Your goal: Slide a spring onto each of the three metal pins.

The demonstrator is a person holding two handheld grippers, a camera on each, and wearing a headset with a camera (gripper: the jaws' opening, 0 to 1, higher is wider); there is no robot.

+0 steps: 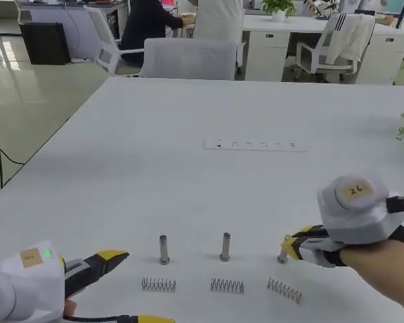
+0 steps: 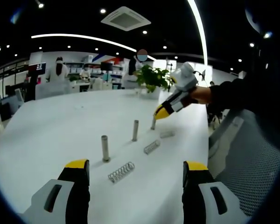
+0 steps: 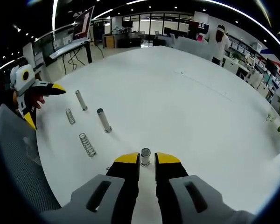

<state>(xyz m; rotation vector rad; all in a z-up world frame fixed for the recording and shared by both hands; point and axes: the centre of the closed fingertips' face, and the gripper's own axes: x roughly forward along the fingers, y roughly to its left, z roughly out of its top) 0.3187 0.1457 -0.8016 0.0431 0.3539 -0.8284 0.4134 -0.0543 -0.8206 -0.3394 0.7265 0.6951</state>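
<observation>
Springs, L to R: left spring (image 1: 159, 284), mid spring (image 1: 227, 286), right spring (image 1: 284, 290) lie flat on table (image 1: 256, 108), 1 before each upright pin. Left gripper (image 2: 136, 165): jaws spread, nr left spring. Right gripper (image 3: 145, 159): pinches right pin (image 3: 145, 154) top. Rec.: hold pin vertical, align coil bore w/ tip.

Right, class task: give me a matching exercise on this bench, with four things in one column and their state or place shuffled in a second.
Column one
1 left tool
2 right tool
3 springs
4 power strip

Column two
a lying in front of the pins
b jaws open, empty
c far beyond the pins
d shut on the right pin

Pairs: 1-b, 2-d, 3-a, 4-c
</observation>
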